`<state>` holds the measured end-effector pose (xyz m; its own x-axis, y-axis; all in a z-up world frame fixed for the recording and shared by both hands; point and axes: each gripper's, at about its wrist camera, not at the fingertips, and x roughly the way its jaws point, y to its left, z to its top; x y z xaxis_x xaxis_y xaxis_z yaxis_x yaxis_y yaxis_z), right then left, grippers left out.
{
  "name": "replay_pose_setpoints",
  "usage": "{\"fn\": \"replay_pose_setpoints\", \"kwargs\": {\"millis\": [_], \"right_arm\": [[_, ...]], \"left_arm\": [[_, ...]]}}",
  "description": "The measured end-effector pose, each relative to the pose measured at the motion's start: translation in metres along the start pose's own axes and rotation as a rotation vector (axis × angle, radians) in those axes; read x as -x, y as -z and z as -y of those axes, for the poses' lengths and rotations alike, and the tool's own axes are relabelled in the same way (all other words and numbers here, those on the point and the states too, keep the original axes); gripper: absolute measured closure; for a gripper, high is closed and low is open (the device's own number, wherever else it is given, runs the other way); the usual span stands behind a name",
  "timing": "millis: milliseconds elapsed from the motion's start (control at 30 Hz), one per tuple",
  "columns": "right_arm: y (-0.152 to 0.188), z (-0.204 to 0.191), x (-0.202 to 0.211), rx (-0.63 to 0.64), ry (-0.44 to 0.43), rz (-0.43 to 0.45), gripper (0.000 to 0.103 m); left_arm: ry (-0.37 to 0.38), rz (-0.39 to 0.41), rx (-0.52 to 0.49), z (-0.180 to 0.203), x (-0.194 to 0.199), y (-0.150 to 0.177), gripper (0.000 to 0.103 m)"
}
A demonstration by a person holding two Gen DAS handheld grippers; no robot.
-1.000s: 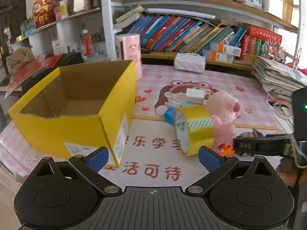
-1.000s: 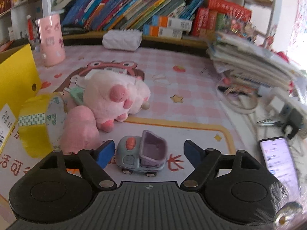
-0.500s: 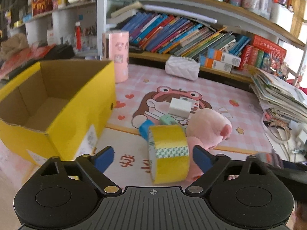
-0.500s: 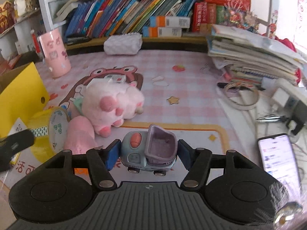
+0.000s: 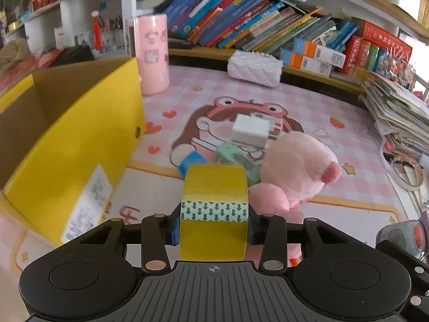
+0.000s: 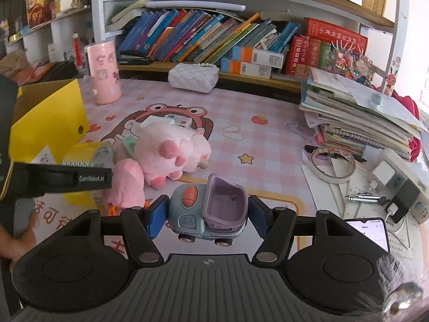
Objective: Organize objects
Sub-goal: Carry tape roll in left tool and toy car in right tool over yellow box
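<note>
Your left gripper (image 5: 213,225): clamped on yellow tape roll (image 5: 213,212), upright on pink mat (image 5: 214,96). Yellow cardboard box (image 5: 69,150), open, at left. Pink plush toy (image 5: 295,177) touching the roll's right.

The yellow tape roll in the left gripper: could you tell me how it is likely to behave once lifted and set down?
The yellow tape roll looks stiff: the left gripper pinches its flat sides with no visible dent. It is probably light for its size, given its hollow core. Set down on its curved face it would likely roll, so lying flat in the yellow box seems safer.
</note>
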<state>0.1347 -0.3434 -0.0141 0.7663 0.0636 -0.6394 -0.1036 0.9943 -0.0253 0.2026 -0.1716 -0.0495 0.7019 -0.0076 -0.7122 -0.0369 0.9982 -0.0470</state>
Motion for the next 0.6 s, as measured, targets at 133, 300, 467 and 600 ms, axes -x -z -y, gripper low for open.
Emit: {"fn": "replay_pose_setpoints", "kwargs": {"millis": [133,300,467,600], "right_arm": [[0.000,-0.004,0.001,-0.001,-0.006,0.000,0.042],[0.000,-0.015,0.003,-0.017,-0.017,-0.019,0.042],[0.003,-0.031,0.009,-0.037,-0.020,-0.025,0.042],[0.005,-0.047,0.019,-0.041,-0.018,-0.015,0.042]], "left_arm": [[0.002,0.045,0.015,-0.011,0.019,-0.004,0.064],[0.022,0.109,0.001,-0.023,0.050,-0.005,0.064],[0.059,0.145,0.000,-0.039,0.076,0.000,0.064],[0.086,0.148,0.005,-0.059,0.093,0.011,0.064]]}}
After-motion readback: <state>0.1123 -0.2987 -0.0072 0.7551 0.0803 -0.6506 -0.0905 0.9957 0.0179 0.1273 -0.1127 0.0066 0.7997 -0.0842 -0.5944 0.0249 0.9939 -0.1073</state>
